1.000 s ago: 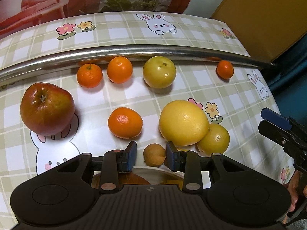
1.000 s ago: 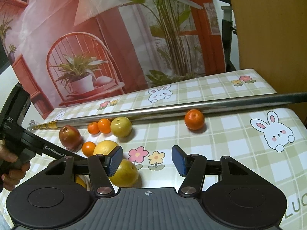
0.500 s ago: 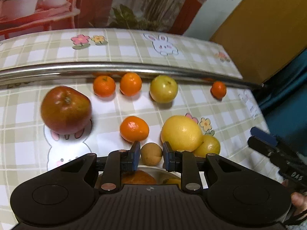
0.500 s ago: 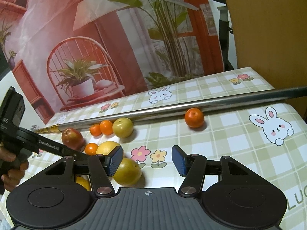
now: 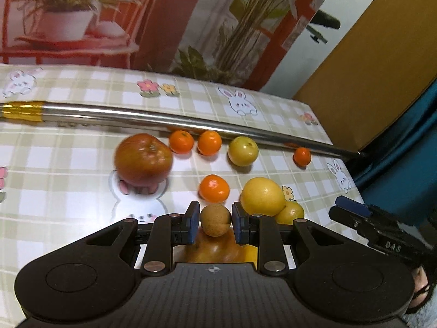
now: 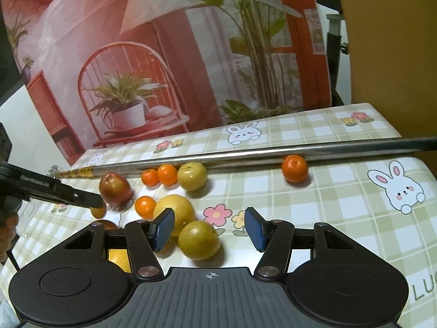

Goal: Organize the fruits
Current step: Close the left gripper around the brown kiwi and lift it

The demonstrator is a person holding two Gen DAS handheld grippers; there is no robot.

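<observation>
The left gripper [image 5: 212, 222] is clenching a small brown round fruit [image 5: 215, 220] between its blue pads, holding it above the counter [image 5: 68, 164], nearer the camera than the metal pole [image 5: 164, 120] that is lying across the checked cloth. Just this side of the pole, a red apple [image 5: 143, 159], two small oranges [image 5: 181, 142] [image 5: 209, 142] and a yellow-green fruit [image 5: 243, 151] are sitting in a row, with a further small orange [image 5: 302, 156] resting against the pole farther right. Farther from the pole, a third orange [image 5: 213, 188] and a large yellow citrus [image 5: 262, 196] are lying side by side, the citrus touching a smaller yellow fruit [image 5: 292, 212].

The right gripper [image 6: 209, 228] is hovering released, its jaws standing apart with nothing between the pads; that smaller yellow fruit [image 6: 198, 240] is lying on the counter behind them, well on the near side of the pole [image 6: 273, 151]. A person's hand [image 6: 8, 229] is showing at the left edge of the right wrist view.
</observation>
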